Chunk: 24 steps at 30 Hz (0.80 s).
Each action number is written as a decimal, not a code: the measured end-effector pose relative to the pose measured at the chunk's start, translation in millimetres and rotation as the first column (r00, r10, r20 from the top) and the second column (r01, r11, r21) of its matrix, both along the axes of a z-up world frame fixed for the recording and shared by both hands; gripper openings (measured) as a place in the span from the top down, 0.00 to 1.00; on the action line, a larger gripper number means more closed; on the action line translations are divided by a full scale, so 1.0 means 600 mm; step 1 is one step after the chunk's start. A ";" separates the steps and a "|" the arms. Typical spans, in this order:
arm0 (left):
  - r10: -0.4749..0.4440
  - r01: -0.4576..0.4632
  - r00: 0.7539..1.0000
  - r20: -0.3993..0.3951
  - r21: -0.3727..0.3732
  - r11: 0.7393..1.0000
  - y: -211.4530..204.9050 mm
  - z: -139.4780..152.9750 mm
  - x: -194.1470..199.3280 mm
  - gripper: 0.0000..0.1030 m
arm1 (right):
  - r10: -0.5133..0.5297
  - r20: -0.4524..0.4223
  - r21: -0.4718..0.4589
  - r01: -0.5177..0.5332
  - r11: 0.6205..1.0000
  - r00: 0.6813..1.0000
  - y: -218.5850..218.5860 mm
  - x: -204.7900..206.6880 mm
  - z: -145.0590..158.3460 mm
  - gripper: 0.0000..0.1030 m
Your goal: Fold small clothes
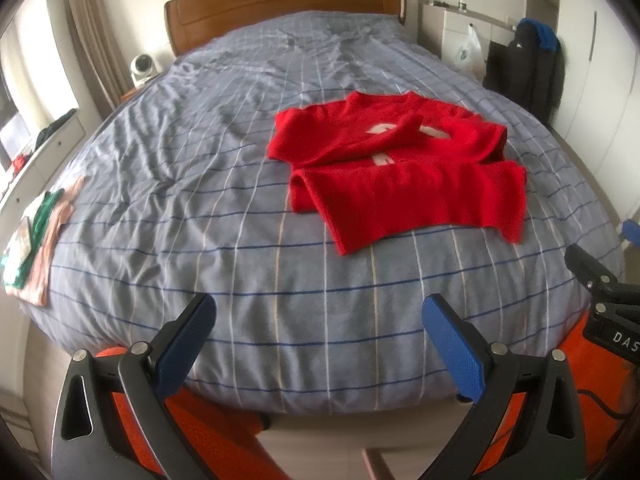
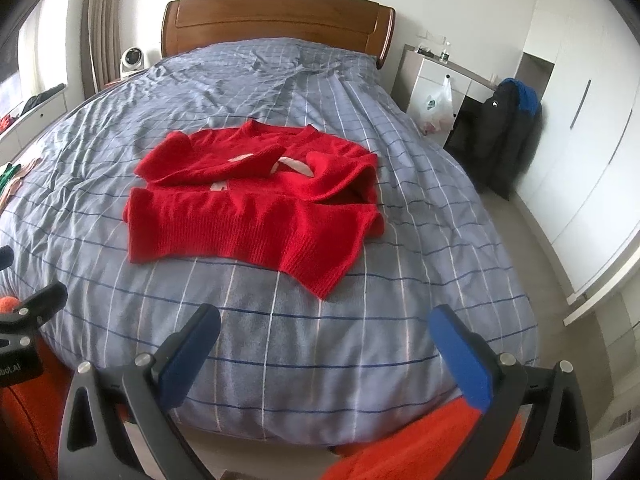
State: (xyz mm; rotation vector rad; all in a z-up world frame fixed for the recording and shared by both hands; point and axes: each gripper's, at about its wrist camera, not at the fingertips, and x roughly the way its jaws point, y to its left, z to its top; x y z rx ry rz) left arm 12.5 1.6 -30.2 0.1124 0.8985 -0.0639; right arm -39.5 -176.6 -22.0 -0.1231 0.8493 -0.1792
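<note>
Two blue pads of the left hand-held gripper [image 1: 318,312] stand spread, empty, over the bed [image 1: 240,240]; the red sweater [image 1: 396,168] lies part-folded ahead. From the right view, the right hand-held gripper [image 2: 326,322] gapes likewise, sweater [image 2: 256,204] mid-bed.

A bed [image 1: 224,216] with a rumpled blue-grey checked cover carries a partly folded red sweater [image 1: 400,176] near its middle and a small pile of folded clothes [image 1: 36,240] at its left edge.

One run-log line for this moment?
red sweater: partly folded on bed | left gripper: open, empty | right gripper: open, empty
</note>
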 end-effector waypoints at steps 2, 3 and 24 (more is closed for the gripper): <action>0.003 -0.003 1.000 -0.003 0.000 1.000 0.002 -0.001 0.000 0.00 | -0.003 -0.003 0.000 0.003 1.000 1.000 0.000 0.001 -0.001 0.00; 0.004 -0.004 1.000 -0.004 0.000 1.000 0.004 -0.001 0.001 0.00 | -0.004 -0.004 0.003 0.004 1.000 1.000 -0.001 0.001 -0.002 0.00; 0.006 -0.006 1.000 -0.014 0.003 1.000 0.010 -0.009 0.005 0.00 | -0.018 -0.028 0.022 0.019 1.000 0.999 -0.008 0.006 -0.014 0.00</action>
